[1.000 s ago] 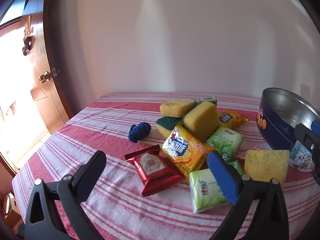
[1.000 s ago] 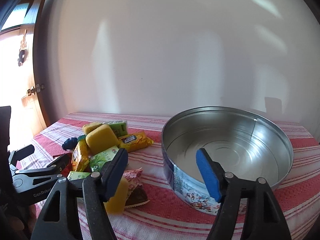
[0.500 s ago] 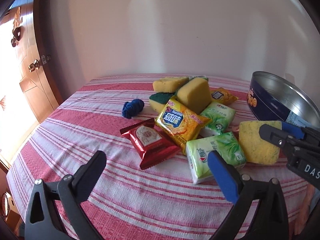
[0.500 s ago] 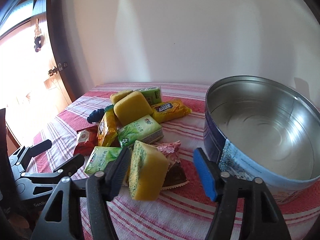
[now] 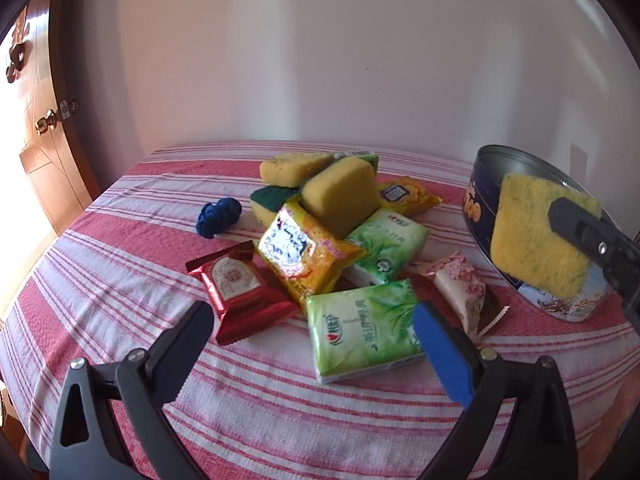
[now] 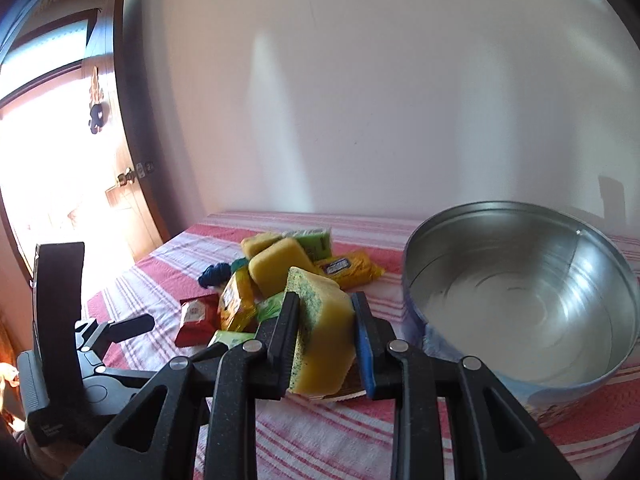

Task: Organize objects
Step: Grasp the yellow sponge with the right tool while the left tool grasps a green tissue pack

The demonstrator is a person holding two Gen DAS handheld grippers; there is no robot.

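Sponge [image 6: 324, 332] now lifted, label unreadable

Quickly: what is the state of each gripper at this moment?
Left gripper: open, holding nothing, above the packets.
Right gripper: closed on the yellow sponge, lifted beside the tin.

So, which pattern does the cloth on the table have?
Red and white stripes, on the tablecloth; the left wrist view shows it best.

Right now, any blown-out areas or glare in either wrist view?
Right wrist: doorway at left is overexposed to white; tin interior shows soft reflections. Left wrist: yellow snack packet has glare washing out its label; door edge is bright.
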